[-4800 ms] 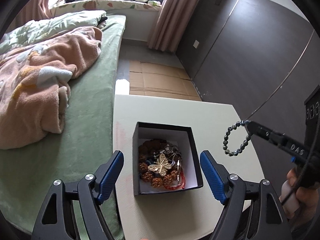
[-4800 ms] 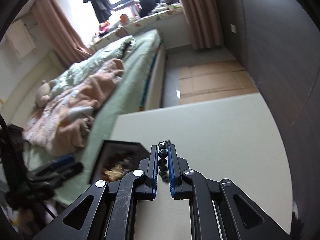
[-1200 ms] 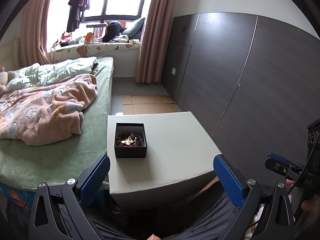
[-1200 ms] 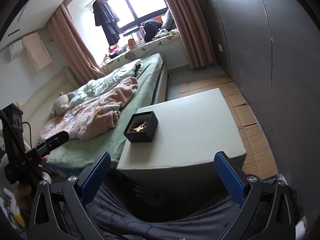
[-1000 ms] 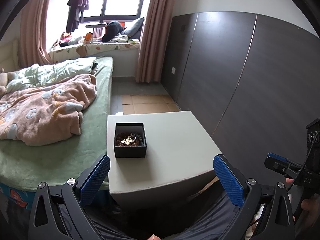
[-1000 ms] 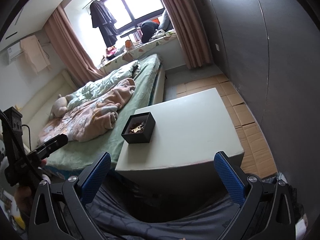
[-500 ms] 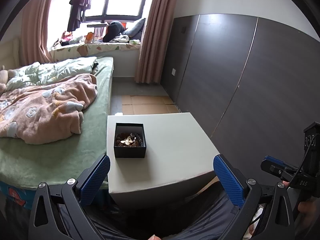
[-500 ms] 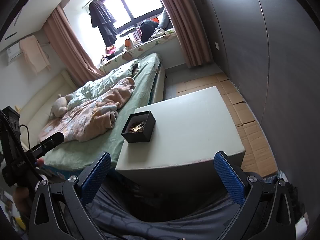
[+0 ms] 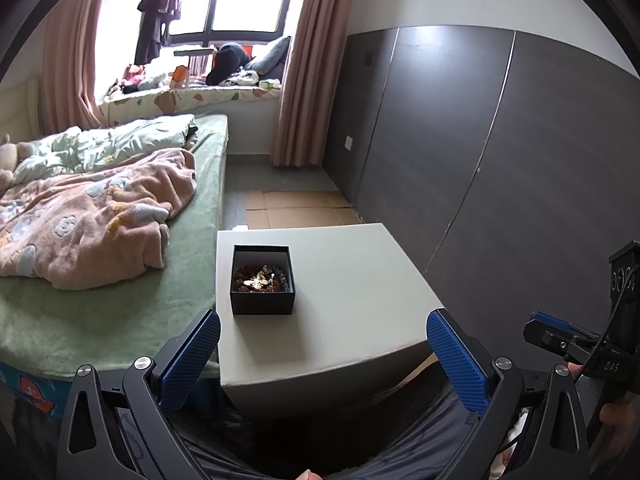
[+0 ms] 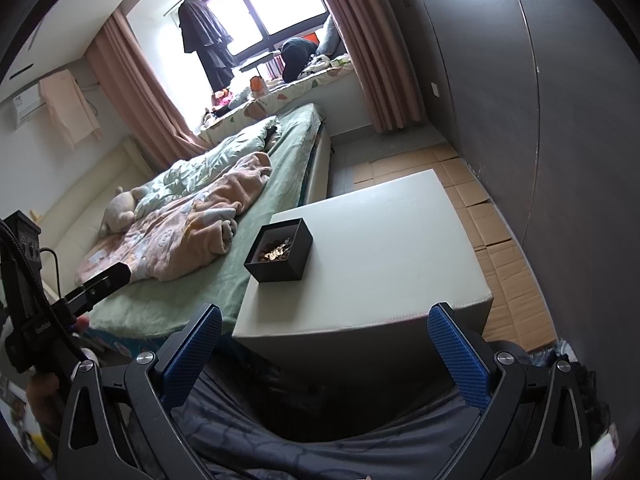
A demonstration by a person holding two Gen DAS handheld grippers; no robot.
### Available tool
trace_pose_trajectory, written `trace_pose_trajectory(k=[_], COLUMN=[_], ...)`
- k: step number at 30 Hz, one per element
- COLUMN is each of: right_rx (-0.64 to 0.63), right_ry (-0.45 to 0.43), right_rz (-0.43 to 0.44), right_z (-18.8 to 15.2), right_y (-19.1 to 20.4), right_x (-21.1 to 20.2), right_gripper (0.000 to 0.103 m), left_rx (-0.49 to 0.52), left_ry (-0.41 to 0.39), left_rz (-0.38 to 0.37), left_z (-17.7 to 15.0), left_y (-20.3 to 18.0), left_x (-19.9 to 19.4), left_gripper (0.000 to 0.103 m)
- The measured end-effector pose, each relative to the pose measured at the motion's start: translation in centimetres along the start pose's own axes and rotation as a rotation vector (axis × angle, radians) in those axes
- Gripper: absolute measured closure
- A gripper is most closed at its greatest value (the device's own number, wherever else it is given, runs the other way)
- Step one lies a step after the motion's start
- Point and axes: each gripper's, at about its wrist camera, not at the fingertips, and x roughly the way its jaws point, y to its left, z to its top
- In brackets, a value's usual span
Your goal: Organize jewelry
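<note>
Black card box [image 9: 262,280], open-topped, holds the jewelry [image 9: 261,279]: a tangle of beads with a gold butterfly piece on top. Box sits on the pale table [image 9: 360,280], toward the edge nearest the bed [image 9: 100,300].

Left gripper [image 9: 323,354]: jaws spread wide, empty; box at about 11 o'clock, well apart. Right gripper [image 10: 325,350]: also spread and empty; box at about 11 o'clock, well apart.

Judgement: box looks roughly square, so no long axis to align with. Neither hand clearly nearer; the left faces it more squarely.
</note>
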Motion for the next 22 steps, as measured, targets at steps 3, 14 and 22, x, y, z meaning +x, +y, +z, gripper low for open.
trace_pose_trajectory(k=[3, 14, 22], right_rx=[-0.006, -0.006, -0.001], right_ry=[0.002, 0.008, 0.023], right_rz=[0.000, 0.001, -0.003], right_z=[-0.4, -0.8, -1.0], right_y=[0.4, 1.1, 1.4], right_x=[-0.1, 0.0, 0.4], right_gripper=[0.000, 0.000, 0.000], left_rx=[-0.004, -0.007, 0.002], left_ry=[0.003, 0.007, -0.001], left_rz=[-0.001, -0.001, 0.000], left_z=[-0.1, -0.1, -0.2], left_y=[0.2, 0.2, 0.0], left_x=[0.1, 0.1, -0.1], left_gripper=[0.000, 0.000, 0.000])
